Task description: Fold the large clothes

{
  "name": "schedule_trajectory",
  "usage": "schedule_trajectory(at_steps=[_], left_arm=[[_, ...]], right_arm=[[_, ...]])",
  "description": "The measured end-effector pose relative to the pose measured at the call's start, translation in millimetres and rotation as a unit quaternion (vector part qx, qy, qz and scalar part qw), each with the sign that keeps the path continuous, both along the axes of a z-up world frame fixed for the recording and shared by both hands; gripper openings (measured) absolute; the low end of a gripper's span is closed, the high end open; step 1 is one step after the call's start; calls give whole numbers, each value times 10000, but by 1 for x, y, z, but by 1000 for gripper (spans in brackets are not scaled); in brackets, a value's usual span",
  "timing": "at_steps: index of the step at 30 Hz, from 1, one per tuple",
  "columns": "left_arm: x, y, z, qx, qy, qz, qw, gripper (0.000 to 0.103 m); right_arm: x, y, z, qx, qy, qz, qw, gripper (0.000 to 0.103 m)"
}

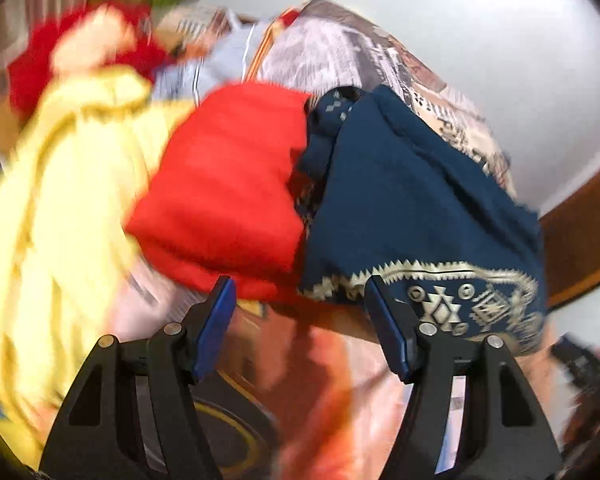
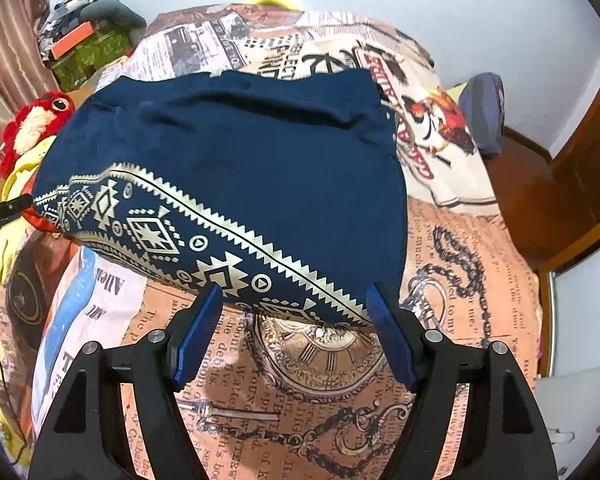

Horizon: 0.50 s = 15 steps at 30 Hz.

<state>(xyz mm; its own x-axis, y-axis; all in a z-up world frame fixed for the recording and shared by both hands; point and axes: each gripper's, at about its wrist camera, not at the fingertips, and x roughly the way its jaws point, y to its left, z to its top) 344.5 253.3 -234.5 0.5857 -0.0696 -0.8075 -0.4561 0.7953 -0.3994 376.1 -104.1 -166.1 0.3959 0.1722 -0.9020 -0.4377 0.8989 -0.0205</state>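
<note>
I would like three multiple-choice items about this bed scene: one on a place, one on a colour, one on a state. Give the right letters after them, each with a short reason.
1. Where does the red garment lie in the left wrist view?
A. left of the navy garment
B. right of it
C. on the floor

2. What colour is the patterned band on the navy garment?
A. green
B. pale gold
C. pink

3. How is the right gripper?
A. shut on cloth
B. open, holding nothing
C. out of view

Answers:
1 A, the red cloth borders the navy one's left side.
2 B, the zigzag trim is pale gold.
3 B, the printed bedsheet shows between its spread fingers.
</note>
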Motion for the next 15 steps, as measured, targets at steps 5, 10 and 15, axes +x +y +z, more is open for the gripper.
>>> schedule_trajectory(at_steps=[5,10,15], left_arm=[[-1,0,-27,-1260,-299,6,9916,66],[12,-7,-36,-1656,-713,-21,9836,54],[29,-7,-34,-1492,-716,90,9862,37]], right_arm=[[-1,3,3,50,-77,50,9999,71],[3,7,-5,-17,-5,98,10000,71],[3,10,-10,-176,-33,160,9997,71]])
